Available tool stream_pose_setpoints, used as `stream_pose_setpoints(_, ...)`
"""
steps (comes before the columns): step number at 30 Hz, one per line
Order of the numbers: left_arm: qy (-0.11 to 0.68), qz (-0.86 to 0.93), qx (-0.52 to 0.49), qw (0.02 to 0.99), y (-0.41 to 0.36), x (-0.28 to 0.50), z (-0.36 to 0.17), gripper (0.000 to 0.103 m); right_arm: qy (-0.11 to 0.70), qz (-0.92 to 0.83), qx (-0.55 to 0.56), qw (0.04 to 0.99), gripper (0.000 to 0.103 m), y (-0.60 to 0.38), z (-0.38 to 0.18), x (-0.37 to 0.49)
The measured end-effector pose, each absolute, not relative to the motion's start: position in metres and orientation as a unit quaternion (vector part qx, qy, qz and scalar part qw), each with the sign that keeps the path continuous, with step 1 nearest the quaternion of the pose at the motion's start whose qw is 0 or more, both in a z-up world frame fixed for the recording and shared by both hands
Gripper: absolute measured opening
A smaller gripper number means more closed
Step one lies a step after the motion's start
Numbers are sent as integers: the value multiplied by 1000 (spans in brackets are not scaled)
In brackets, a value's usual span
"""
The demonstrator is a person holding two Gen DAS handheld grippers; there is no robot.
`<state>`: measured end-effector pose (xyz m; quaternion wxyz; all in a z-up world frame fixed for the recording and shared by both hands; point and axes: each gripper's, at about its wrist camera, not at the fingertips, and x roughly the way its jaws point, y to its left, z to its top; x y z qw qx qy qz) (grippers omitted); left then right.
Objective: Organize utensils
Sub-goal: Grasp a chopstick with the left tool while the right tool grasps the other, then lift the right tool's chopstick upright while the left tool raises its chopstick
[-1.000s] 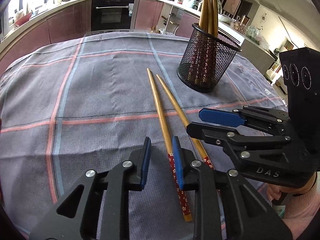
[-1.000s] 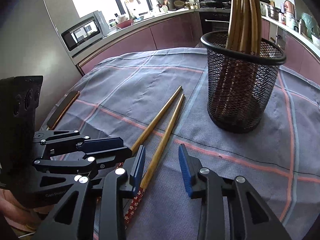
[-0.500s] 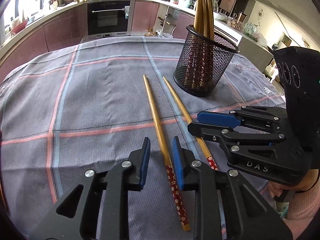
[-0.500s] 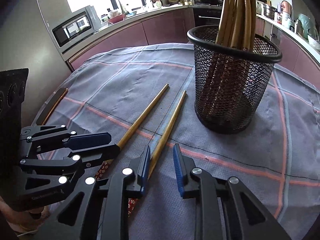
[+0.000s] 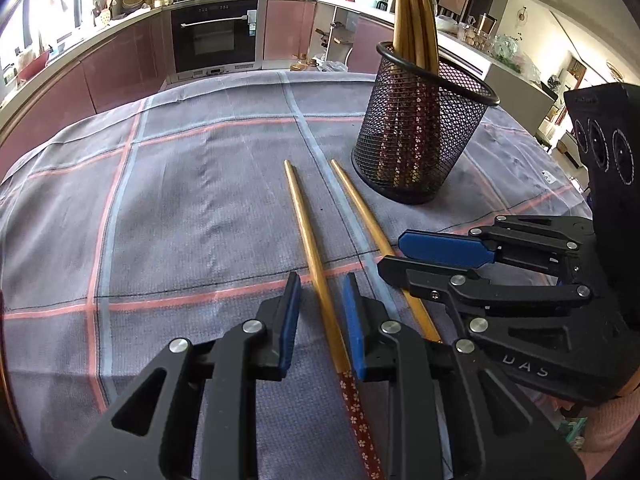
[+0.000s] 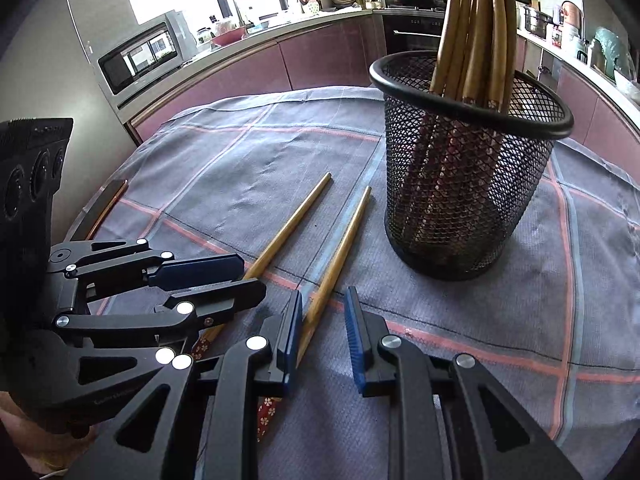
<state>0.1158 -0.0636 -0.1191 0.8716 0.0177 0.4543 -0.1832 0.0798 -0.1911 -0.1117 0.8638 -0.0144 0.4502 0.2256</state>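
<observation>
The right gripper [image 6: 322, 330] has just narrowed its fingers around one chopstick [image 6: 340, 256] without clamping; the left gripper [image 5: 320, 322] loosely straddles the other chopstick [image 5: 310, 248] on the bench [image 5: 180, 200], near the mesh holder [image 5: 420, 136].

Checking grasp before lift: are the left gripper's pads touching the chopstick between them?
Apart. Left wrist view: the chopstick lies between the left gripper's pads, cloth showing on both sides.

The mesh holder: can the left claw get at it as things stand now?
Probably not directly. The right claw sits low between the left claw and the mesh holder. The left claw also straddles a chopstick on the cloth.
</observation>
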Motion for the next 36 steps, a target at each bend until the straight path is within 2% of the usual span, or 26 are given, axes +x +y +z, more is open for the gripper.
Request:
stream_pose_setpoints(5,453,-178,16,873,-66,118,-119,20,450,221,5,865,16,-192,-113,84)
stream_pose_setpoints(7,454,-176,14,874,-66,119,-119,18,450,220,15,865,14,-193,-114,85)
stream_pose_setpoints(9,455,-175,9,873,-66,120,-120,11,450,220,26,865,13,-195,-114,85)
stream_pose_setpoints(14,456,-171,-5,873,-66,120,-121,8,452,224,57,862,9,-202,-116,86)
stream_pose_setpoints(22,455,-170,-16,874,-63,117,-120,8,446,230,90,860,6,-212,-112,83)
stream_pose_setpoints(36,437,-179,-20,881,-60,108,-104,8,421,259,77,866,6,-212,-93,68)
